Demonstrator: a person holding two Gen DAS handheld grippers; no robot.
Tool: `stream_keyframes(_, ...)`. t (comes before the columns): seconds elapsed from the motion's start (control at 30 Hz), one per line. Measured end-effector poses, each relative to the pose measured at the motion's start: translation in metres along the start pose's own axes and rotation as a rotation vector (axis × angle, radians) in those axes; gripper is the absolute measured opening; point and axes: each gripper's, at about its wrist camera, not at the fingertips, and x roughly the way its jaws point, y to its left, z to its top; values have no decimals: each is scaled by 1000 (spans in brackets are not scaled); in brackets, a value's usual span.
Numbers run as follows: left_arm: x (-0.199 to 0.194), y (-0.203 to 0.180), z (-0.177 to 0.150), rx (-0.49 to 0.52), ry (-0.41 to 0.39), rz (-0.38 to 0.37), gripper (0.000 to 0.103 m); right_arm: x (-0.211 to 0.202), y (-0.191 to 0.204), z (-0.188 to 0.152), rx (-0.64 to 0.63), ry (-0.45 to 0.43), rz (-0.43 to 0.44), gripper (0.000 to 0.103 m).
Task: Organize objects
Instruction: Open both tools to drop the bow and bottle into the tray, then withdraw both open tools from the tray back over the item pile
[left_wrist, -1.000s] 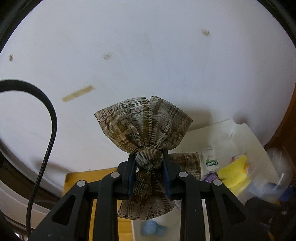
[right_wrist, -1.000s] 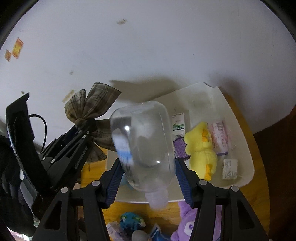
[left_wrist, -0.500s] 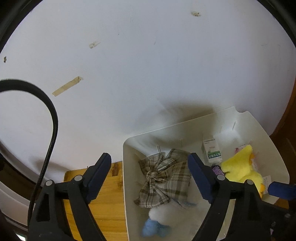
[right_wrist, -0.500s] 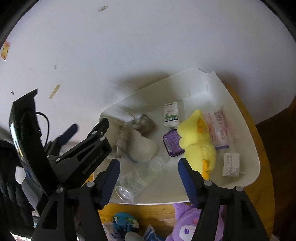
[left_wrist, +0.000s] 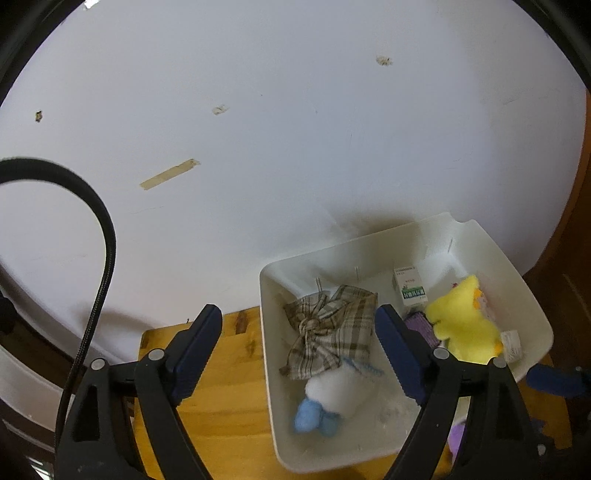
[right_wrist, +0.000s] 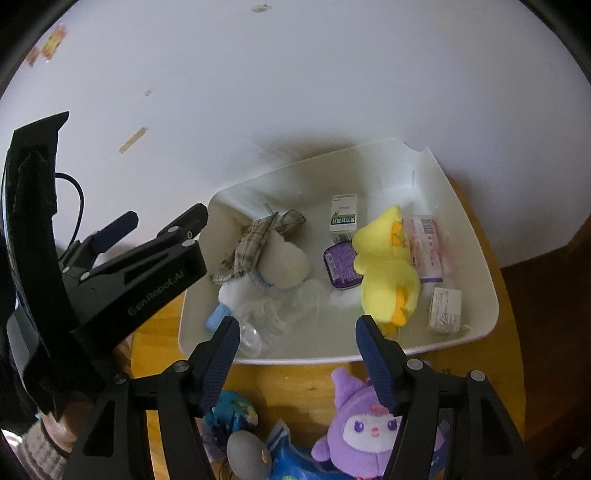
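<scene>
Blue-padded right gripper (right_wrist: 297, 341): jaws wide, empty, above bin (right_wrist: 480, 236) near edge. Left gripper (left_wrist: 299, 345): likewise wide, empty. Bow (left_wrist: 330, 328), bottle (right_wrist: 266, 317) lie in bin. Next, likely: purple plush (right_wrist: 364, 428) on table (right_wrist: 295, 376); descend straight, grip its head squarely, clear bin rim.
</scene>
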Motion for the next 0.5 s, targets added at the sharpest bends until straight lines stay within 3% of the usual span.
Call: stream_keyframes(0.5, -94, 11, -16, 17, -53, -1, 87, -82, 10, -38, -56, -90, -42, 66)
